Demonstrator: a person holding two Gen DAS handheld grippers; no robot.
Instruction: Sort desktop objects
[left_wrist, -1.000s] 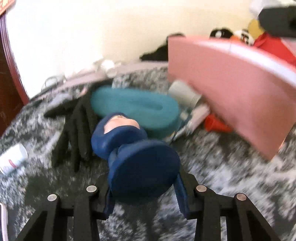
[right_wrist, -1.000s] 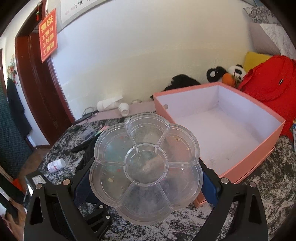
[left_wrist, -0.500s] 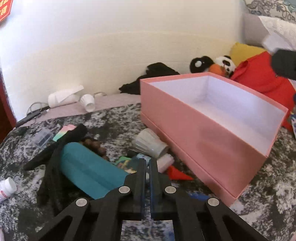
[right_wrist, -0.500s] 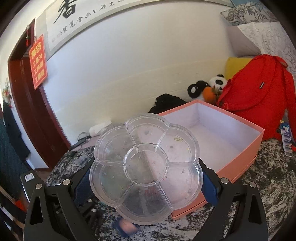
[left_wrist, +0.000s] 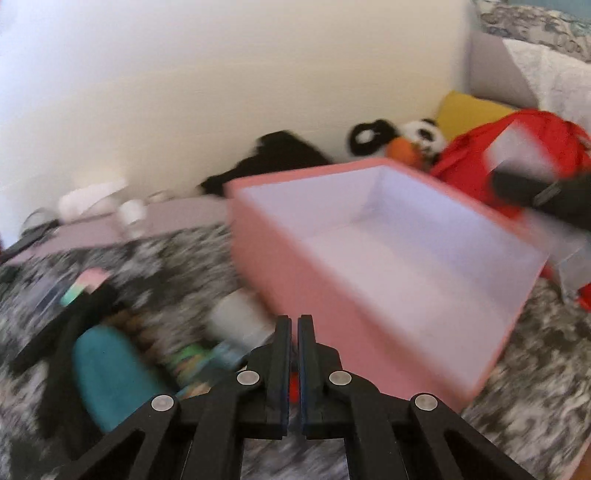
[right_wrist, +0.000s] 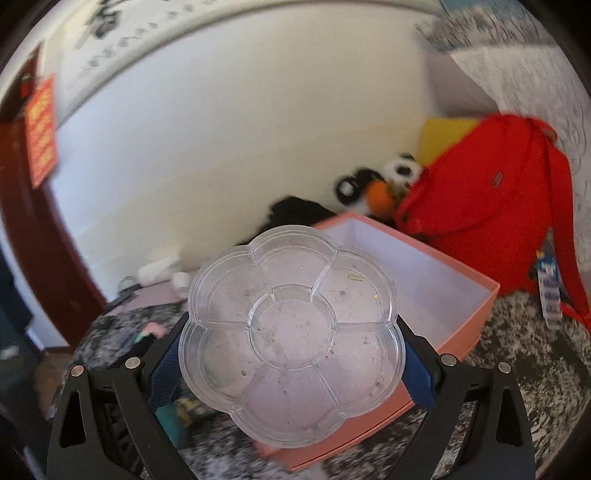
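Note:
A clear, flower-shaped compartment tray (right_wrist: 291, 332) is clamped between the blue pads of my right gripper (right_wrist: 291, 365), held above the near corner of an open pink box (right_wrist: 436, 280). The box's pale inside shows nothing in it. In the left wrist view the same pink box (left_wrist: 388, 258) fills the middle right, and my left gripper (left_wrist: 294, 325) is shut with nothing between its fingers, hovering over the clutter in front of the box. A blurred dark shape at the right edge, my right gripper (left_wrist: 546, 199), reaches in over the box with the clear tray.
On the mottled dark cloth lie a teal roll (left_wrist: 110, 373), black gloves (left_wrist: 66, 332), a white cup (left_wrist: 240, 321) and small colourful items. A red backpack (right_wrist: 491, 203), a panda plush (right_wrist: 391, 177) and a yellow cushion (left_wrist: 469, 110) stand behind the box by the wall.
My left gripper let go of a blue figurine, shut with nothing in it and rose toward the pink box. The right gripper carried the clear tray up and over the box's near corner.

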